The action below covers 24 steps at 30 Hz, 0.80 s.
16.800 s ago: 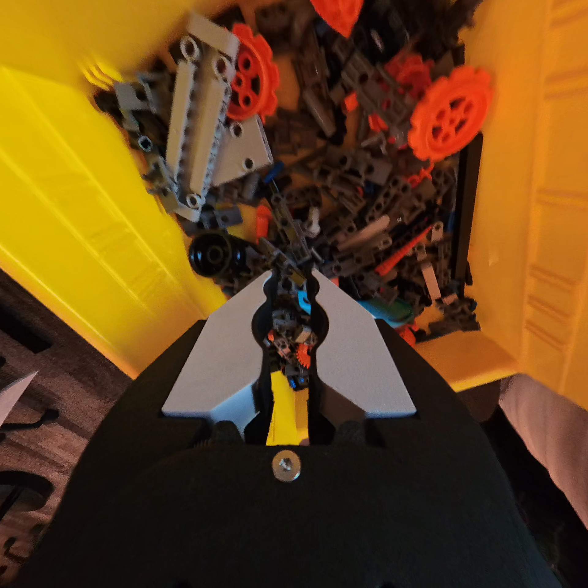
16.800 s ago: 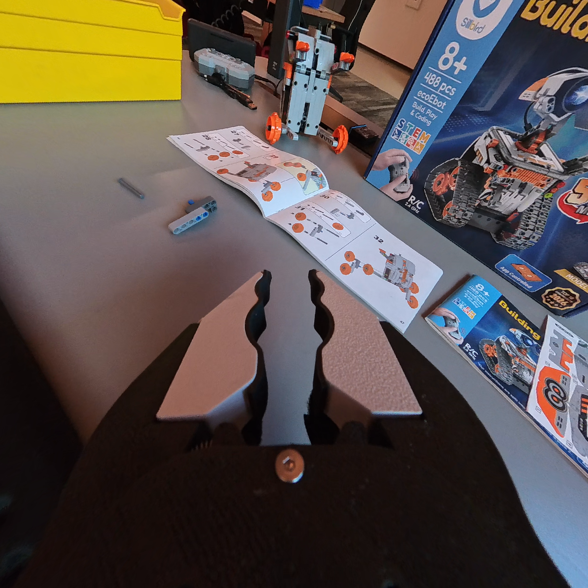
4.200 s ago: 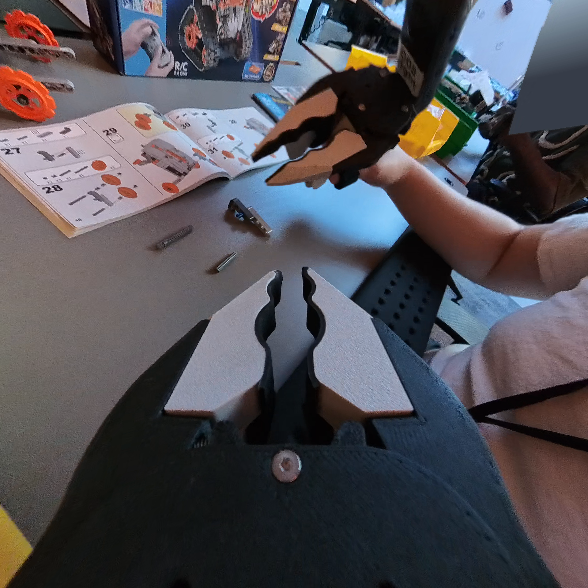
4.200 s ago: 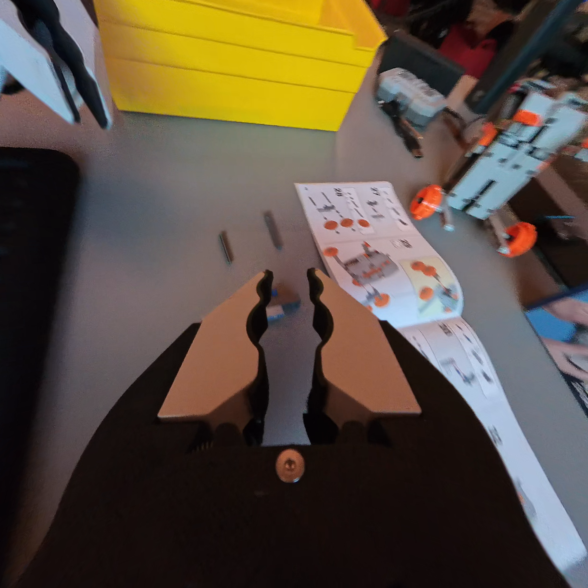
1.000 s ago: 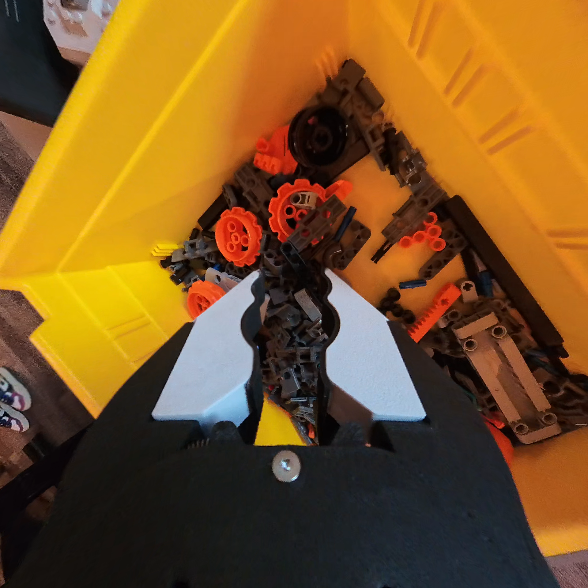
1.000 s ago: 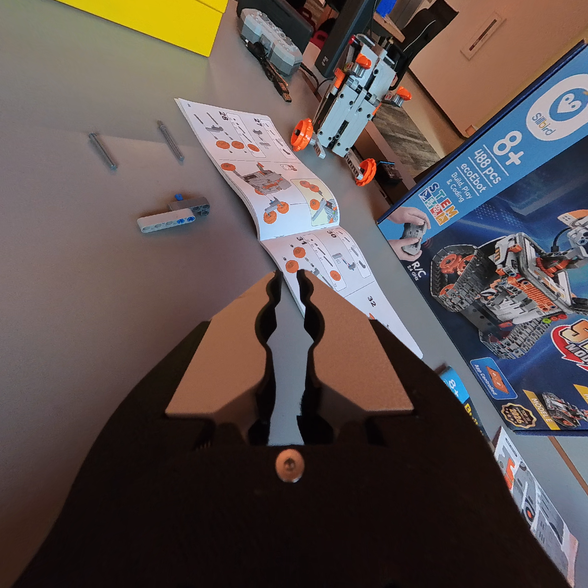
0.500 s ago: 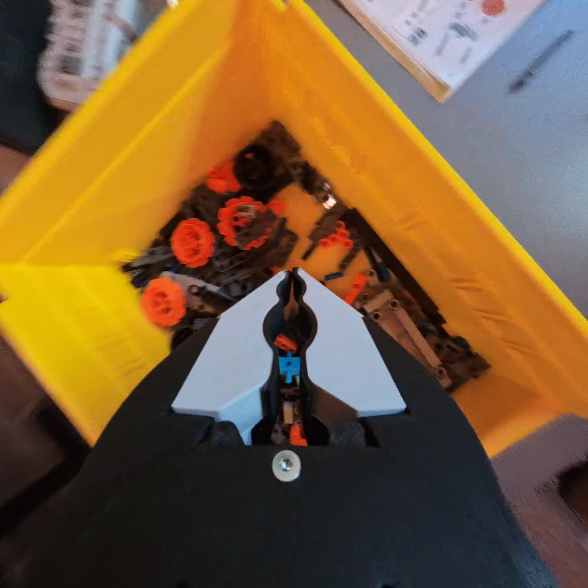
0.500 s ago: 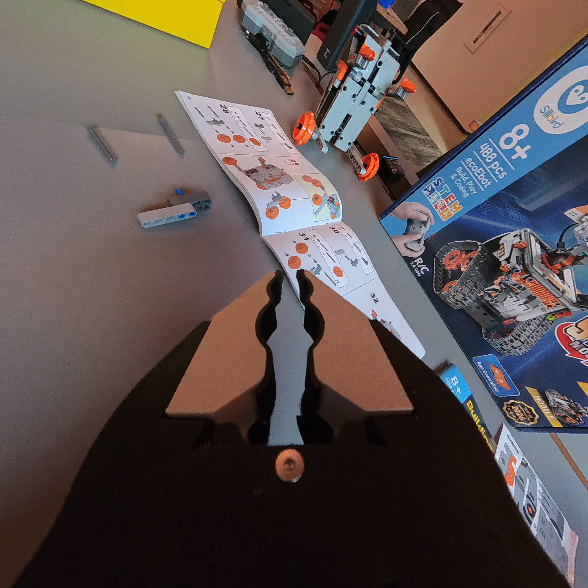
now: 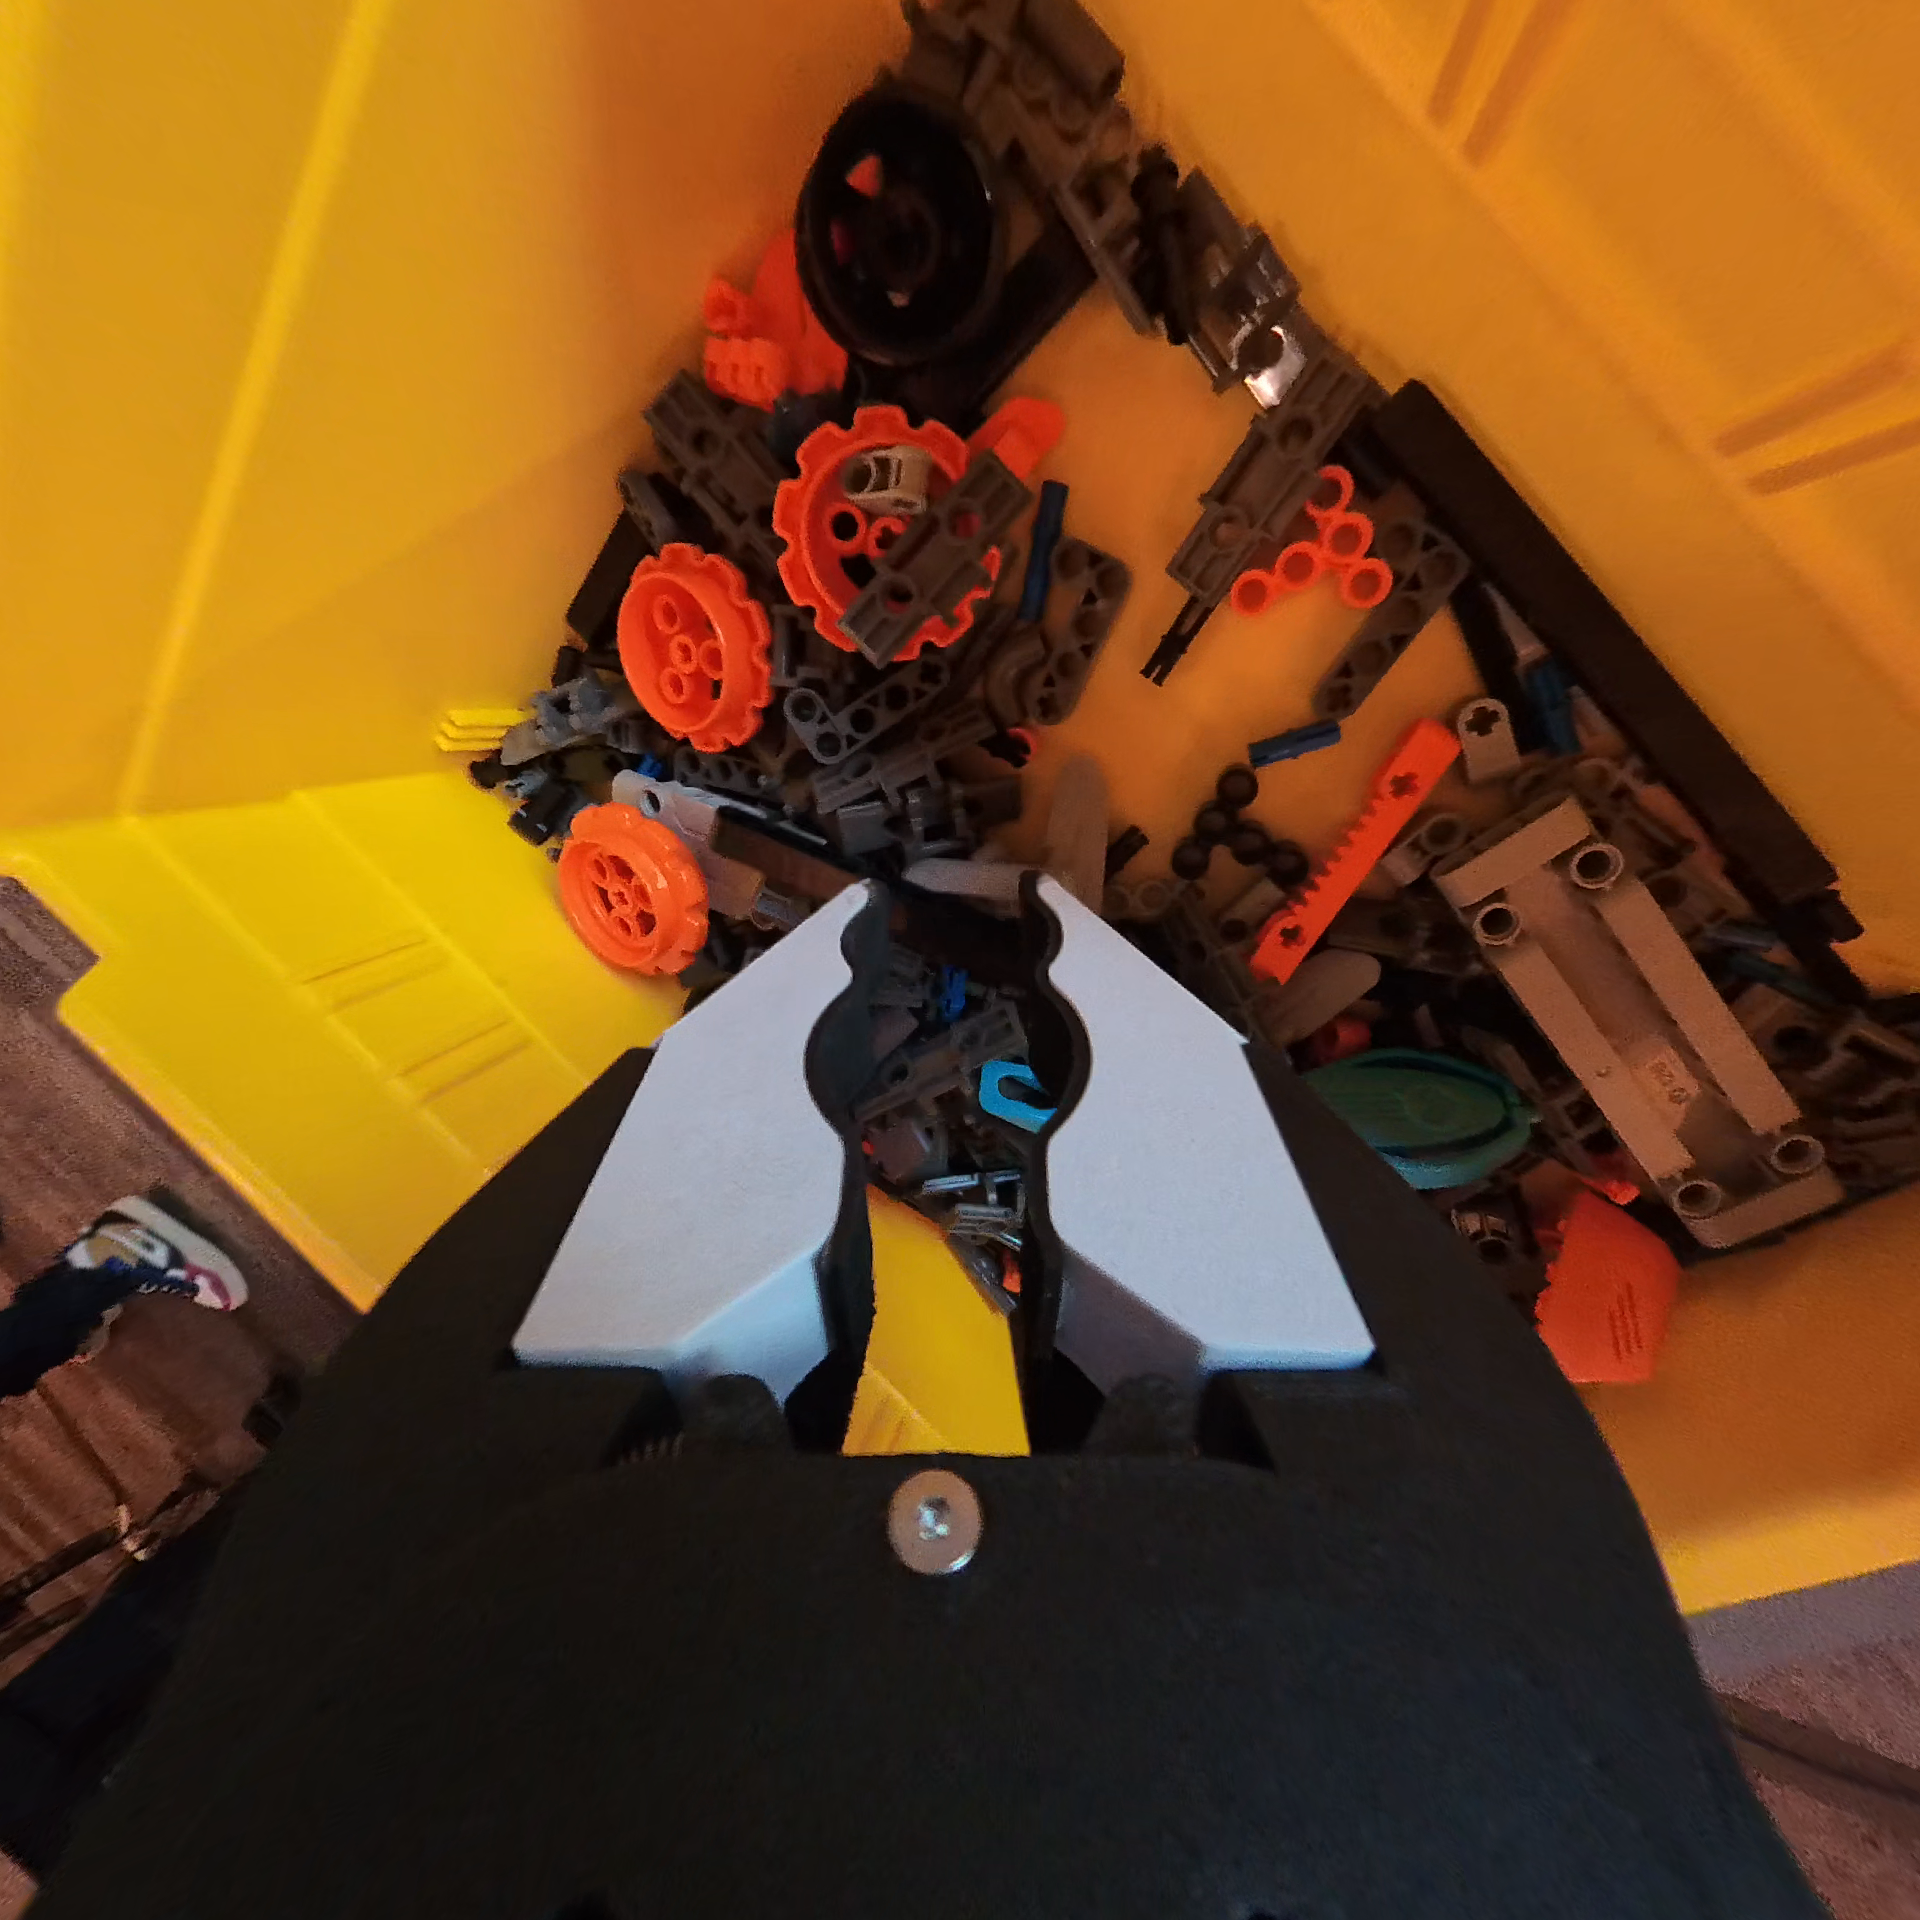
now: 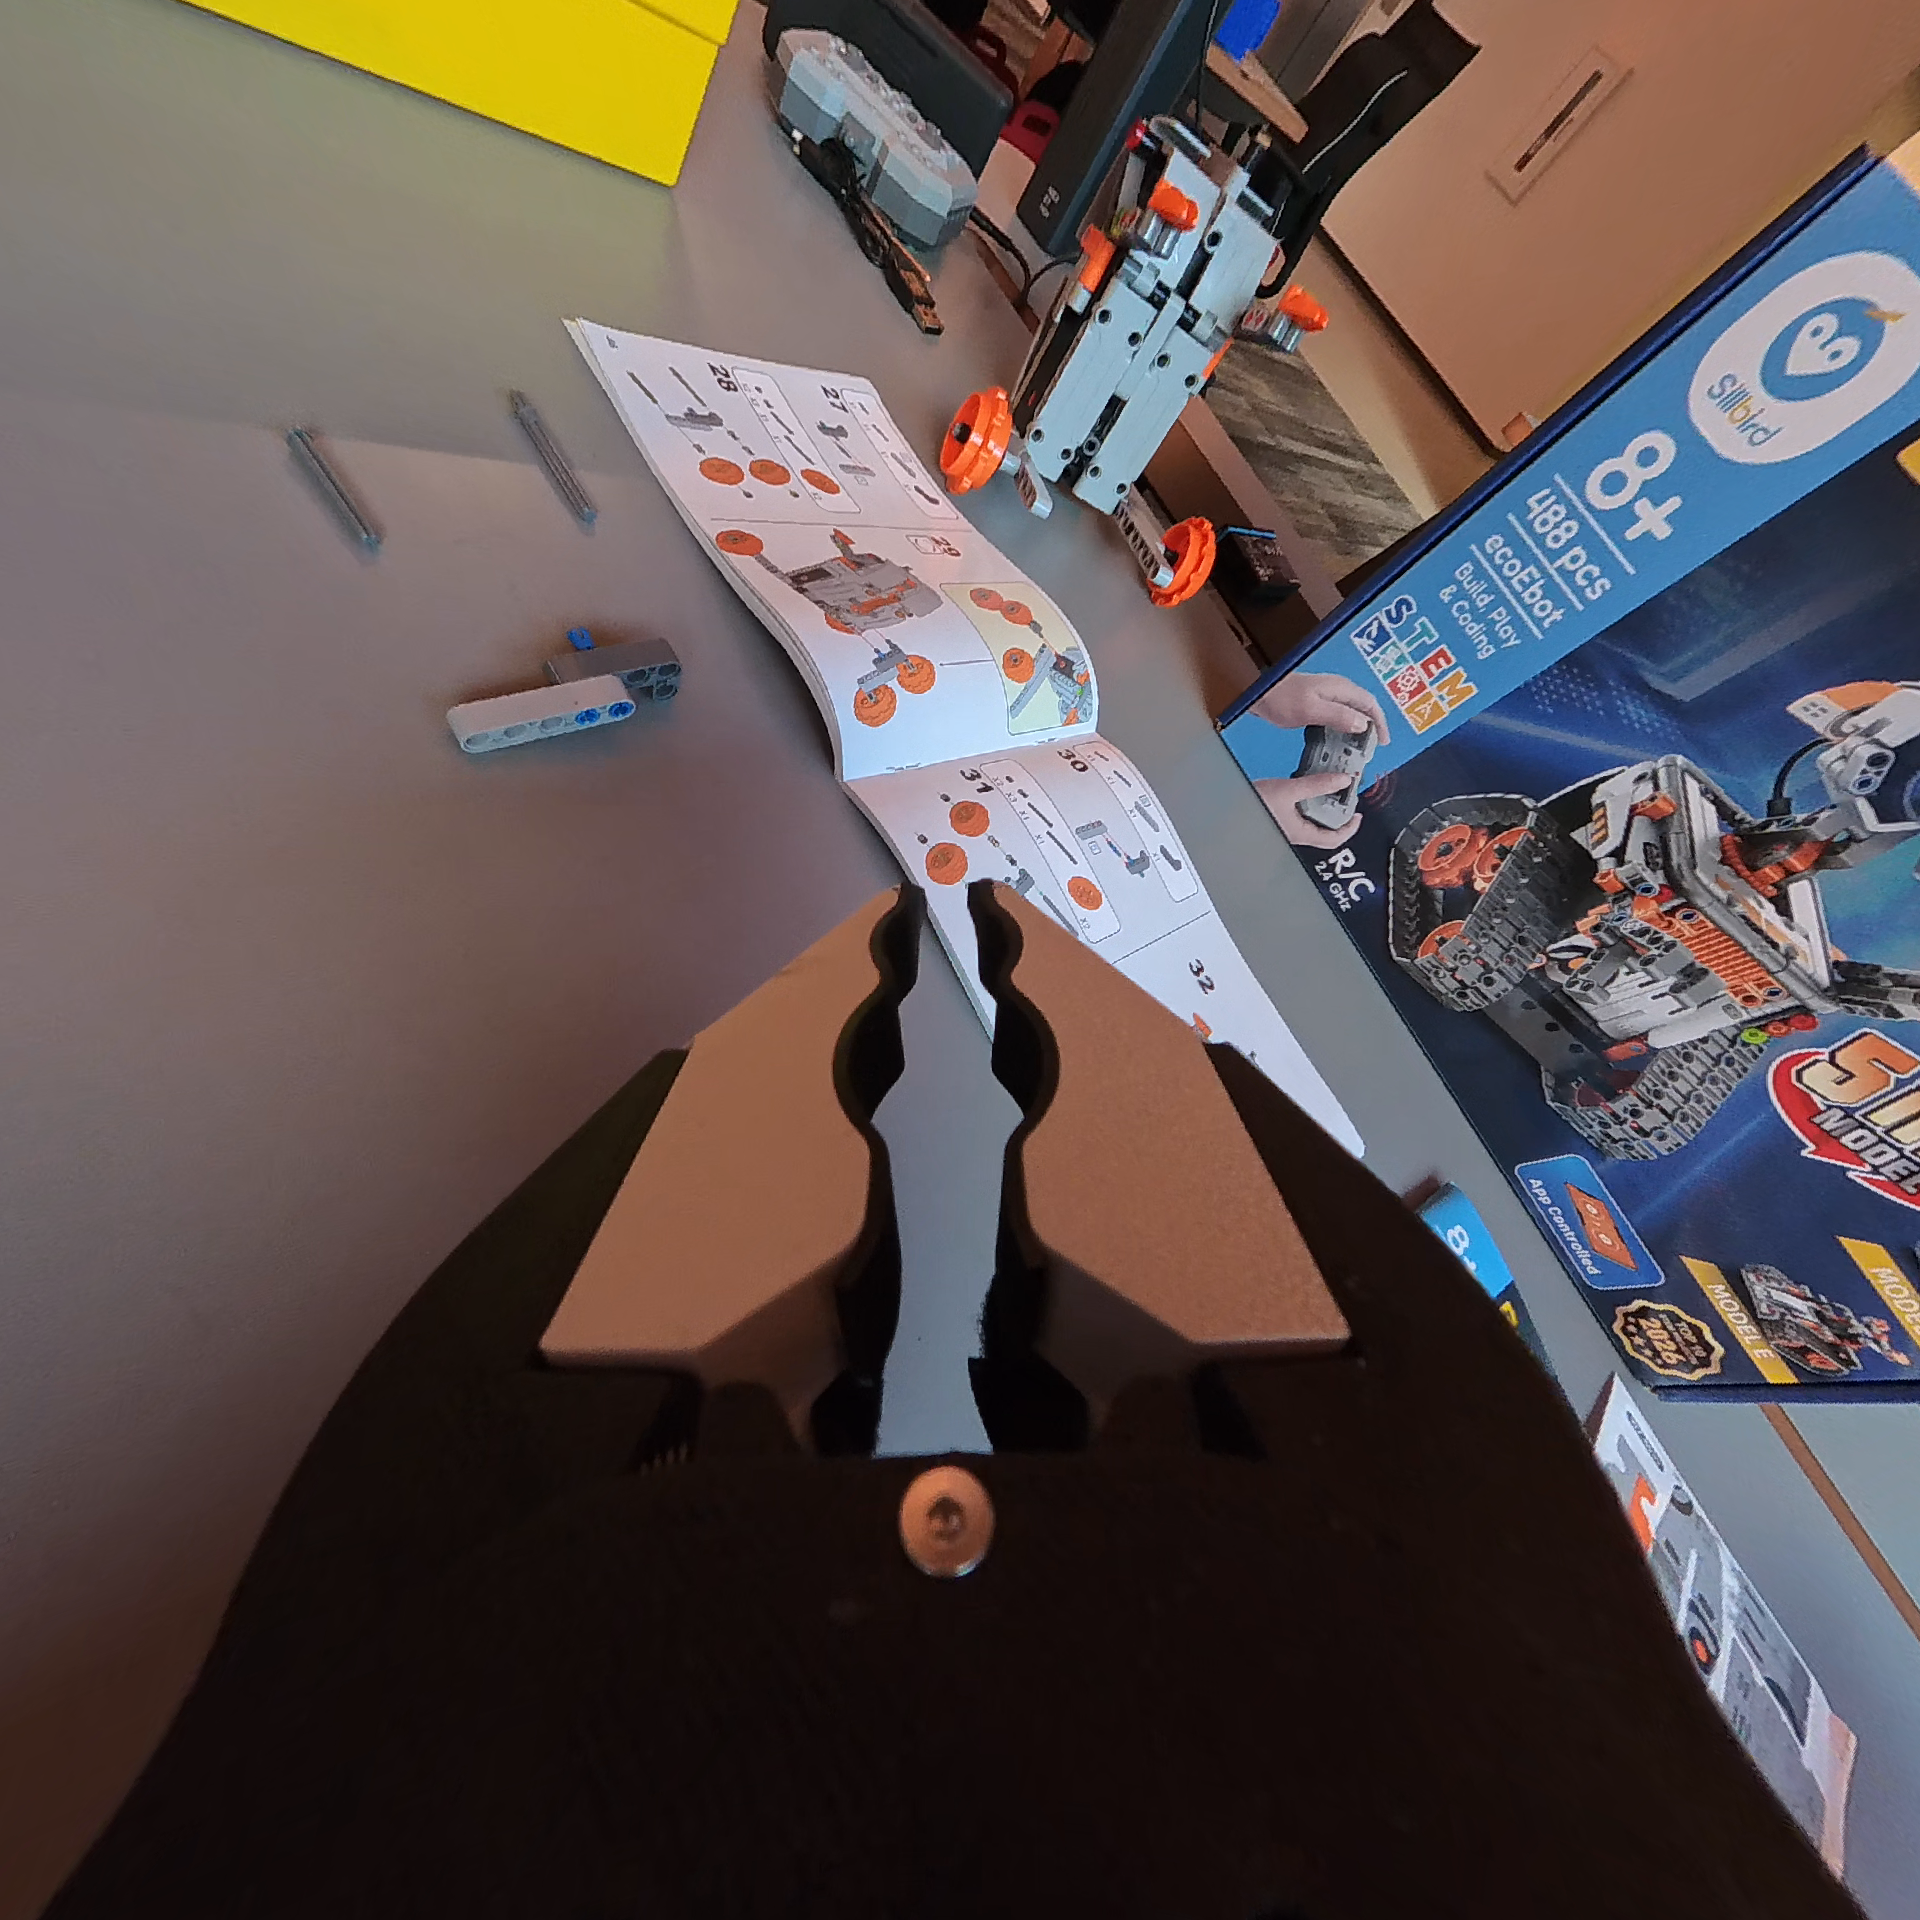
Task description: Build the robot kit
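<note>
My left gripper (image 9: 948,885) is open and reaches down into a yellow bin (image 9: 312,416), with its tips just above a pile of dark grey building pieces. A dark bar (image 9: 935,920) lies across the gap at the tips; I cannot tell whether it touches them. Orange gear wheels (image 9: 694,646) lie to the upper left and a black tyre (image 9: 899,239) farther off. My right gripper (image 10: 943,894) is empty and only narrowly open. It hovers over the grey table (image 10: 312,935) at the edge of an open instruction booklet (image 10: 904,623).
A grey beam assembly (image 10: 561,696) and two grey axles (image 10: 335,486) lie on the table left of the booklet. A partly built model (image 10: 1132,343), a grey battery box (image 10: 873,145) and a blue kit box (image 10: 1662,831) stand behind. A long grey plate (image 9: 1621,997) lies in the bin. Tip to tip, the grippers are about 45 centimeters apart. To the long grey plate (image 9: 1621,997): left tips about 10 centimeters, right tips about 40 centimeters.
My left gripper was nearly shut and higher above the bin half a second ago; now it is open and lower, close to the pile. My right gripper has hardly moved.
</note>
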Each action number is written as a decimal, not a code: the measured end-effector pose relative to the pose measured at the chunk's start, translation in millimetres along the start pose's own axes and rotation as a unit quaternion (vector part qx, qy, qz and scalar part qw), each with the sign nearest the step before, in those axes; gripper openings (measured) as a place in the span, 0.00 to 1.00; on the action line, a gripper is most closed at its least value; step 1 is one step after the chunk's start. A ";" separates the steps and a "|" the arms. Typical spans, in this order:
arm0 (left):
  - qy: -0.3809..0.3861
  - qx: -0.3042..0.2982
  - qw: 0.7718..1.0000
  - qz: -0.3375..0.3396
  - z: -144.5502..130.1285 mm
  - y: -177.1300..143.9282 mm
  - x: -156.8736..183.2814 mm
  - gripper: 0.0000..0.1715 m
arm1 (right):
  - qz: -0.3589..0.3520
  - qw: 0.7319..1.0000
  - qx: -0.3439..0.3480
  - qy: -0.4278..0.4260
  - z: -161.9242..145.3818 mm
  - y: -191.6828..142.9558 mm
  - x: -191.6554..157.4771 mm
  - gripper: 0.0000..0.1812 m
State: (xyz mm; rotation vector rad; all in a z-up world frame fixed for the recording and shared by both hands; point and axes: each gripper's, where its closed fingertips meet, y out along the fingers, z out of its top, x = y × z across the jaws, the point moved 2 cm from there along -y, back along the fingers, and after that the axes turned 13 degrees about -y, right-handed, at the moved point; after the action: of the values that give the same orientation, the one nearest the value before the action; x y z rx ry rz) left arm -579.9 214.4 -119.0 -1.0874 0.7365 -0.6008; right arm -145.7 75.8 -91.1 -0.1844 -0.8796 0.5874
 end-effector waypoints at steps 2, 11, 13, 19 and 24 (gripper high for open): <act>-0.005 0.000 1.000 -0.023 -0.3 -2.1 4.8 0.13 | -0.001 1.000 0.001 -0.002 0.8 -1.1 -0.3 0.05; 0.067 0.005 0.998 -0.020 6.7 9.4 16.9 0.06 | 0.005 1.000 0.006 -0.002 2.9 -1.2 -4.2 0.05; 0.058 0.020 0.995 -0.078 7.7 3.6 27.1 0.01 | 0.010 1.000 0.002 -0.002 1.3 0.1 -6.3 0.05; 0.113 0.006 0.989 -0.101 2.0 2.9 32.3 0.03 | 0.003 1.000 0.008 -0.006 4.4 -2.6 -3.6 0.05; 0.157 -0.010 0.983 -0.099 -0.4 1.2 34.3 0.04 | 0.002 1.000 0.002 -0.003 1.3 -2.9 -2.5 0.05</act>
State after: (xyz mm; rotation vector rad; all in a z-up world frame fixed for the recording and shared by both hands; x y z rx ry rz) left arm -558.8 188.9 -128.2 -1.1040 0.9130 -0.9511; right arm -146.7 71.9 -90.8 -0.1817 -0.8834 0.5932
